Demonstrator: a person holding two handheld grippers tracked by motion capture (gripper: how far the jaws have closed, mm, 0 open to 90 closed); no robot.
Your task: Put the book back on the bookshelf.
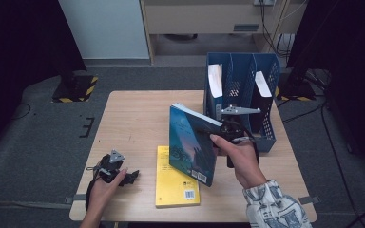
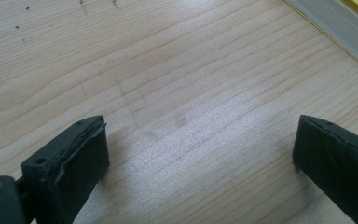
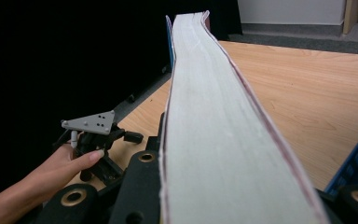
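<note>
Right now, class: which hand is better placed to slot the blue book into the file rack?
Right. The right tool already grips the blue book upright beside the blue file rack. The left tool is open over bare table.

Left tool gapes wide over bare wooden table.

2 books on/above table, 1 blue file rack, approx. 2 white-topped items inside

Light wooden table, yellow book lying flat, blue file rack standing at right edge
</note>
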